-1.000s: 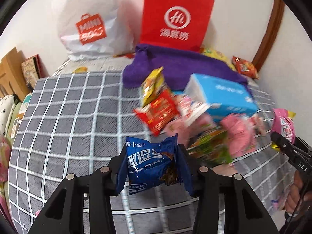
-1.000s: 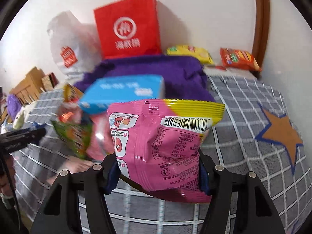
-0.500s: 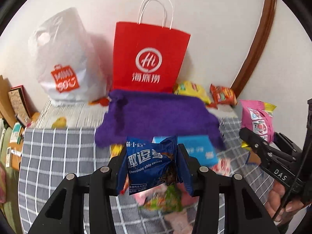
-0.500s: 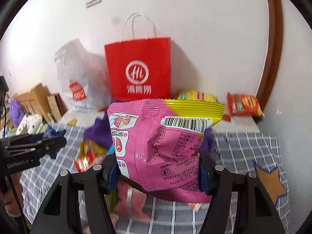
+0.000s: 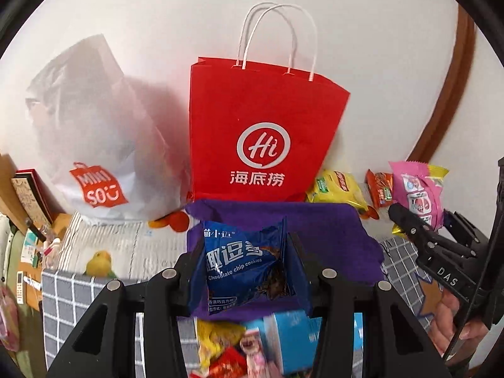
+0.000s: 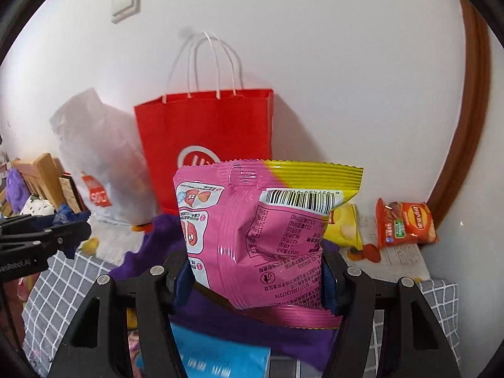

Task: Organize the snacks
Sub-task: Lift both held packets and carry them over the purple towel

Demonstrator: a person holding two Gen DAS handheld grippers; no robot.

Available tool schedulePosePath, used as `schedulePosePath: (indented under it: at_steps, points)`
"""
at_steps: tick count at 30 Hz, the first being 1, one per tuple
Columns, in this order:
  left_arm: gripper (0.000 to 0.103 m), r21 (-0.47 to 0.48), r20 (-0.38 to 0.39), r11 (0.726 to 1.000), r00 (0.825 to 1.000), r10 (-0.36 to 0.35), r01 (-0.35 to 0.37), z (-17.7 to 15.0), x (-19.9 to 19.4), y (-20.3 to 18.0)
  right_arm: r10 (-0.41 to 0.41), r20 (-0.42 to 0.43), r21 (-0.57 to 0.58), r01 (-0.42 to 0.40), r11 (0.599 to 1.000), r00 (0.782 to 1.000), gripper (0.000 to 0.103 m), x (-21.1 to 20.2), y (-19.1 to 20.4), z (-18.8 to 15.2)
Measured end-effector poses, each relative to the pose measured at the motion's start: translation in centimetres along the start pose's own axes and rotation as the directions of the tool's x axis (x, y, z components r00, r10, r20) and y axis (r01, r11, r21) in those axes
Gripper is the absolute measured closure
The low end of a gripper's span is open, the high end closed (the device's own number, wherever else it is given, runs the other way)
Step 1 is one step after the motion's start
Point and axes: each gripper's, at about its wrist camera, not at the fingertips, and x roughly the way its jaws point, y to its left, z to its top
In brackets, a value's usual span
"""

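Observation:
My left gripper (image 5: 244,267) is shut on a blue chocolate chip cookie pack (image 5: 242,264), held up over the purple cloth (image 5: 334,230). My right gripper (image 6: 255,278) is shut on a pink and yellow snack bag (image 6: 258,230); the same pink and yellow snack bag (image 5: 417,193) and right gripper (image 5: 419,230) show at the right of the left wrist view. A red paper bag (image 5: 261,132) with white handles stands open against the wall behind the cloth. The left gripper (image 6: 67,231) appears at the left edge of the right wrist view. Loose snacks (image 5: 226,349) lie below on the checked cover.
A white plastic shopping bag (image 5: 94,145) stands left of the red bag. A yellow chip bag (image 6: 345,230) and an orange chip bag (image 6: 404,223) lie by the wall at the right. A light blue box (image 6: 217,352) lies near the purple cloth. A person's hand (image 5: 453,318) holds the right gripper's handle.
Both grippers rose and moved toward the wall with their packs. The red bag and purple cloth now fill the middle, and the snack pile has dropped to the bottom edge.

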Motion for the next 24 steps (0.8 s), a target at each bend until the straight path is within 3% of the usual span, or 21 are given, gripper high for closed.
schedulePosePath:
  at_steps: [10,14,20,24]
  points:
    - [0.059,0.015,-0.041,1.0,0.999,0.013,-0.012,2.6,5.8,0.1,-0.013,-0.069,0.026,0.014,1.0,0.998,0.039,6.7,-2.3,0.3]
    - [0.059,0.01,-0.081,1.0,0.997,0.001,0.0,2.4,8.8,0.6,0.017,-0.123,0.022,-0.014,1.0,0.992,0.039,9.4,-2.9,-0.7]
    - [0.059,0.029,-0.181,0.999,0.983,0.034,-0.029,1.3,13.0,1.6,-0.033,-0.168,-0.05,0.025,0.998,0.985,0.039,12.1,-2.7,-2.3]
    - [0.059,0.0,-0.219,1.0,0.976,0.009,-0.009,0.9,14.2,2.2,-0.045,-0.205,-0.045,0.036,0.998,0.978,0.039,13.1,-3.2,-2.8]
